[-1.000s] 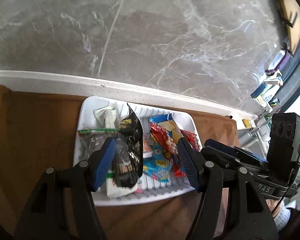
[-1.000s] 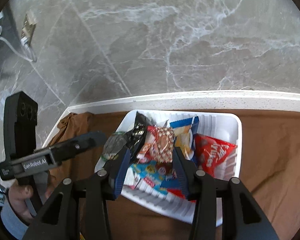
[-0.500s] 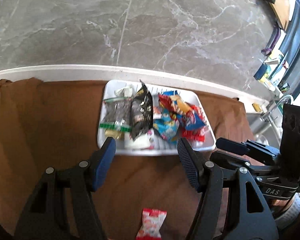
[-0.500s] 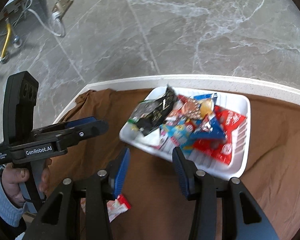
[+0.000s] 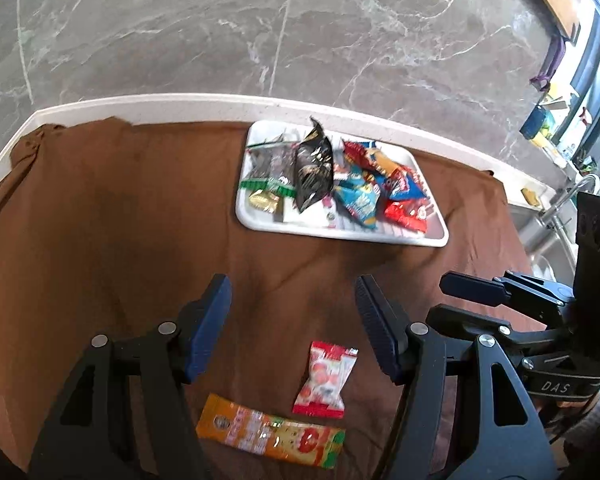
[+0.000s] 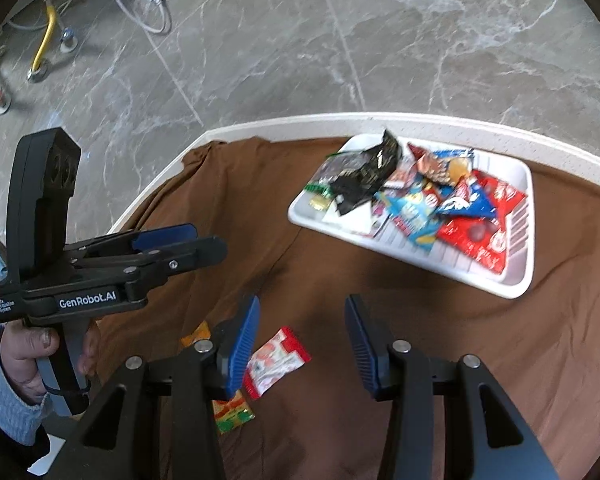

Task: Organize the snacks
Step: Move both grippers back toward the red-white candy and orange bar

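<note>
My left gripper (image 5: 292, 320) hangs with jaws spread, empty, above the cloth (image 5: 120, 220). My right gripper (image 6: 300, 344) is parted too, holding nothing; a red packet (image 6: 276, 362) lies below it.

- A white ribbed plastic tray (image 5: 436, 236) of mixed snack packets is sitting far back on the brown cloth (image 5: 120, 220).
- A red-and-white candy packet (image 5: 326, 380) is lying nearer, just behind a long orange wrapper (image 5: 270, 436).

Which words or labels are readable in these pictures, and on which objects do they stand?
"GenRobot.AI": white letters on the black left gripper's body.
"Data Acquisition System": tiny white print beside it; barely legible.
"DAS": on the black right gripper's body.
Snack packets in the white plastic tray and on the brown cloth: print too blurred.
</note>
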